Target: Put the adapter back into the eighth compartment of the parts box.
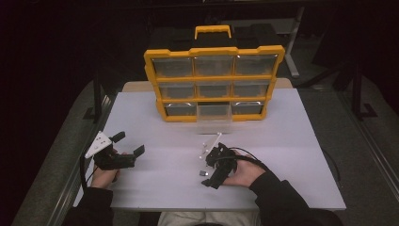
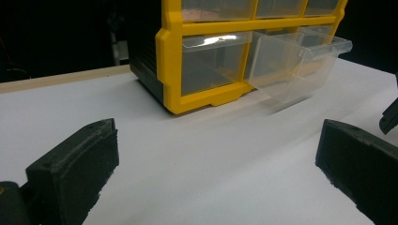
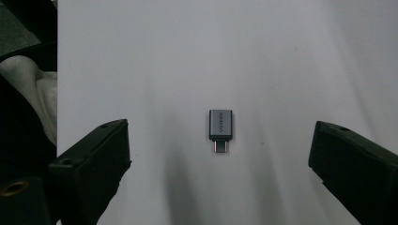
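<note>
High view: a white rectangular desk (image 1: 282, 141) carries a yellow-framed plastic organiser with clear drawers (image 1: 214, 82) standing upright at its far edge. The bottom middle clear drawer (image 1: 214, 114) is pulled part-way out; the others sit flush. The left claw (image 1: 126, 143) rests near the desk's left edge in the person's left hand (image 1: 103, 175), its jaws spread with nothing between them. The right claw (image 1: 206, 174) sits near the desk's middle, pointed down at the surface, in the person's right hand (image 1: 244, 173). A small dark item lies on the desk just beside its jaws; this view is too coarse to identify it.

Right gripper view: the item resolves as a small grey metal USB adapter (image 3: 220, 127), lying flat on the white surface with its plug end toward the camera. It lies midway between the two black jaws, apart from both; neither pad touches it. The right claw (image 3: 220, 154) is wide open around it. Lettering on the adapter is present but not legible.

Left gripper view: the left claw (image 2: 216, 164) is wide open over bare desk, holding nothing. This view gives the organiser's lower left corner at close range and shows the drawer (image 2: 300, 65) projecting well forward of the frame and apparently empty. A dark part of the other claw shows at the right edge.
</note>
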